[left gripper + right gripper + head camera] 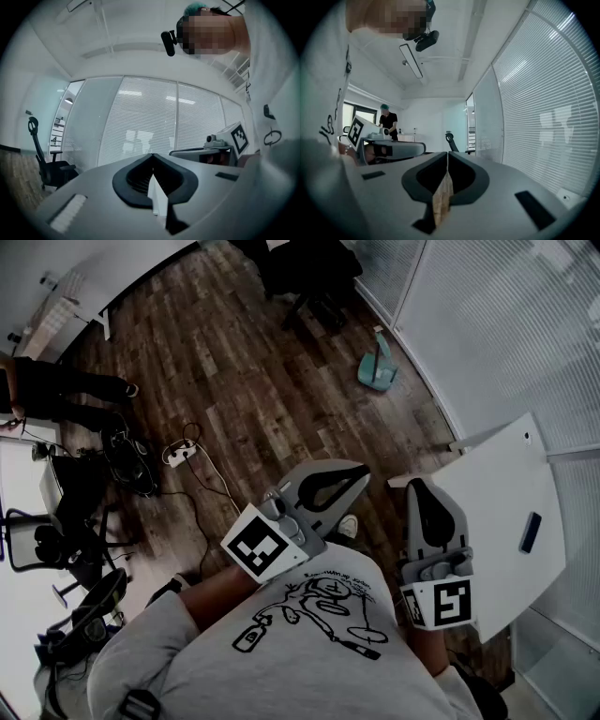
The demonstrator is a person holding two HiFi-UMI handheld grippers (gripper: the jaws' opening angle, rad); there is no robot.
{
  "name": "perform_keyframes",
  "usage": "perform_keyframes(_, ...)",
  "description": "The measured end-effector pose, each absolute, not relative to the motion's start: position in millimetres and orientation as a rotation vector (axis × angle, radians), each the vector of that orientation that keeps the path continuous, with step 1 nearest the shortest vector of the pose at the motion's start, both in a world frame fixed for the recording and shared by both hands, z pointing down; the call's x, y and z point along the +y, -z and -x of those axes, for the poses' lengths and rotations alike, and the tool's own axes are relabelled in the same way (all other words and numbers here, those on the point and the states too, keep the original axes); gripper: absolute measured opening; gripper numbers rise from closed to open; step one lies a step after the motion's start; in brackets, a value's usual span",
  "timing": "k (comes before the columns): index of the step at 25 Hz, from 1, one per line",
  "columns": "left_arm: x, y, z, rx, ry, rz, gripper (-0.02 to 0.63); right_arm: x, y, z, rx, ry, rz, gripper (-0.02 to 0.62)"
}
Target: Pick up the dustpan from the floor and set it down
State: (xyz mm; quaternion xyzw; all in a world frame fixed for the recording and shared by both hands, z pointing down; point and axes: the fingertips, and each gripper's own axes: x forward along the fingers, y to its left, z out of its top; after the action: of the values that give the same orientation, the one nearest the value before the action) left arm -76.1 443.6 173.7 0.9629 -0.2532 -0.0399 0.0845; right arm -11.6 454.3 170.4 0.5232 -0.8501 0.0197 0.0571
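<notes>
Looks along the left hand-held gripper (pixel 152 157), jaws pressed together tip to tip with nothing between. Faces a wall of blinds (pixel 154 117). Catches the right hand-held gripper (pixel 174 152) at right, marker cube (pixel 240 136) on top. Shows a chair (pixel 42 161) on the floor (pixel 11 173) at far left, a head camera (pixel 168 42) above.

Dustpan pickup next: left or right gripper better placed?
Right, marginally. The dustpan stands far off on the floor by the glass wall; the right gripper points roughly at it, while the left gripper angles across. Both are shut, empty and well short of it.
</notes>
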Motion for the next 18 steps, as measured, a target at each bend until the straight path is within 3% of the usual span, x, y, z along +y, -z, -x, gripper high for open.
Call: perform_keyframes(18, 455.3, -175.3, 135.0, -0.76, 0.163, -2.864, 0.002, 465.3, -176.7, 65.3, -2.563, -0.113, -1.631, 0.009)
